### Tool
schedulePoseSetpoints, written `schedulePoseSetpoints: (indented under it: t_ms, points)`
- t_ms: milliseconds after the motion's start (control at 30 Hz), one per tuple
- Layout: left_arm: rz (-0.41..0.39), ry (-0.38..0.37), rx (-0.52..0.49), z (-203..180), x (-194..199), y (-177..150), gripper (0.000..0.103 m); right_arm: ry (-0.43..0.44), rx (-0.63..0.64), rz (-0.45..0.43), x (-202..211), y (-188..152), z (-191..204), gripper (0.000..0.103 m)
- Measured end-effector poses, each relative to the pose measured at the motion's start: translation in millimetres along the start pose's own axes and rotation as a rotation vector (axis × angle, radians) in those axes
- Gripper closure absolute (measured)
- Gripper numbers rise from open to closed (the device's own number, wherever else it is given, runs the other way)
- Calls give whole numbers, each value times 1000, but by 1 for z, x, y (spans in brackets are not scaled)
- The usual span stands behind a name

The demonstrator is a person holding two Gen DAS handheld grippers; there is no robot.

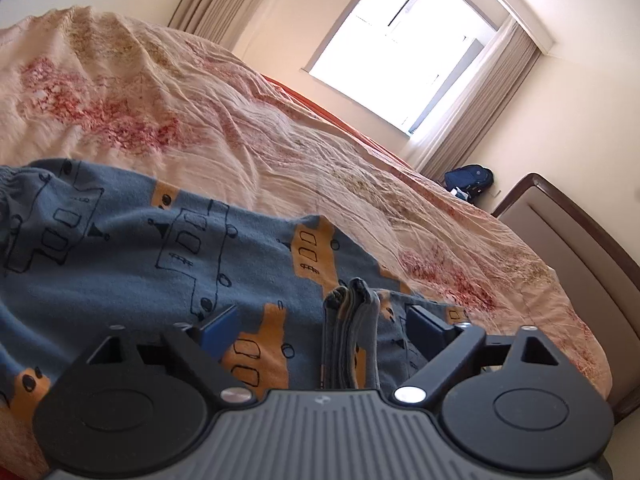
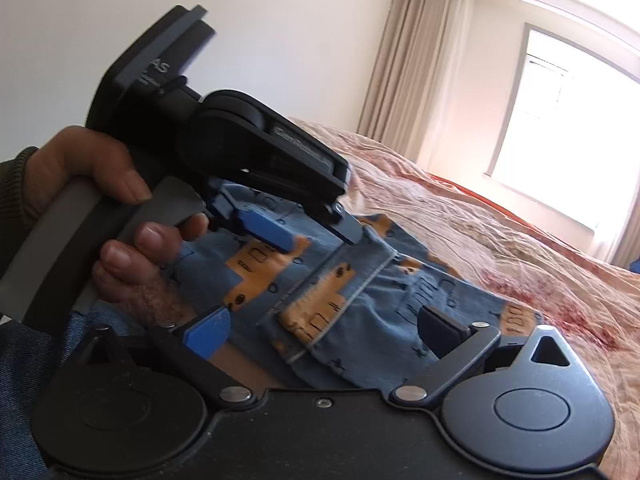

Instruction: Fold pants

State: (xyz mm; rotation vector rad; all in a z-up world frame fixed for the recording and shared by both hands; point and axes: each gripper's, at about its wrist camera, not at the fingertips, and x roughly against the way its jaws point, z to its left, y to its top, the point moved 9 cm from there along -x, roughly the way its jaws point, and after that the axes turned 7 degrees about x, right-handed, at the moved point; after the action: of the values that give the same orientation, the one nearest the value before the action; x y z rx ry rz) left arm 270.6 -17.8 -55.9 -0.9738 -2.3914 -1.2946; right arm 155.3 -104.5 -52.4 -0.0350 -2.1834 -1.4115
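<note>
Lying flat on the bedspread [image 1: 248, 136], the pants [image 1: 132, 248] spread just ahead of both grippers: blue cloth printed with orange and outlined vehicles. No earlier view to compare.

Left gripper [image 1: 320, 326]: jaws spread wide, nothing clamped. A bunched ridge of cuffs [image 1: 354, 320] stands up between the two fingers, nearer the right-hand finger, touching neither pad as far as the view shows. Blue pad on the left finger [image 1: 218, 330], dark pad on the right one. The rest of the garment runs off ahead and to the left of this gripper, with the gathered waistband [image 1: 10, 200] at the far left edge.

Right gripper [image 2: 324, 330]: jaws likewise wide apart, holding nothing. Folded cloth lies between and beyond its fingers, a pale stitched seam [image 2: 348, 300] running diagonally across it. Whether the fingertips rest on the cloth I cannot tell.

Seen from the right wrist, the left gripper hangs ahead and to the left, over the far part of the pants, its blue pad close above the fabric. A hand [image 2: 120, 216] wraps its handle, with a dark green sleeve cuff [image 2: 16, 188] at the wrist.

Surroundings: beyond the bed, a bright window [image 1: 396, 52] with beige curtains [image 1: 480, 108]; a blue backpack [image 1: 468, 182] on the floor by the wall; a brown-framed bed board [image 1: 580, 248] to the right of the left gripper.
</note>
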Motion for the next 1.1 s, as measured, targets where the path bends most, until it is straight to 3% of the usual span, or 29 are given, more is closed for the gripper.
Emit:
schedulePoseSetpoints:
  t_ms: [133,267,367,533,700,867,933,1100]
  points:
    - [-76,112,-93,-10,-3,5,1,-104,-73,1,9,-15,-32,1]
    - [-82,191,-137,-17,-25,0,1,-266,-137,14,6,-35,-83,1]
    - [-107,242,-160,-11,-40,-9,1,-328,-185,32,-8,-43,-121,1]
    - [-174,274,-232,-10,-44,-19,1,-335,-239,61,-44,-49,-169,1]
    - [-198,276,-267,-10,-43,-23,1,-458,-285,152,-83,-72,-216,1]
    - [-220,234,-242,-11,-38,-25,1,-439,-457,122,-48,-93,-206,1]
    - [-216,218,-228,-10,-35,-25,1,-432,-432,104,-27,-93,-188,0]
    - [-206,255,-273,-13,-22,-39,1,-456,-338,154,-6,-105,-157,0]
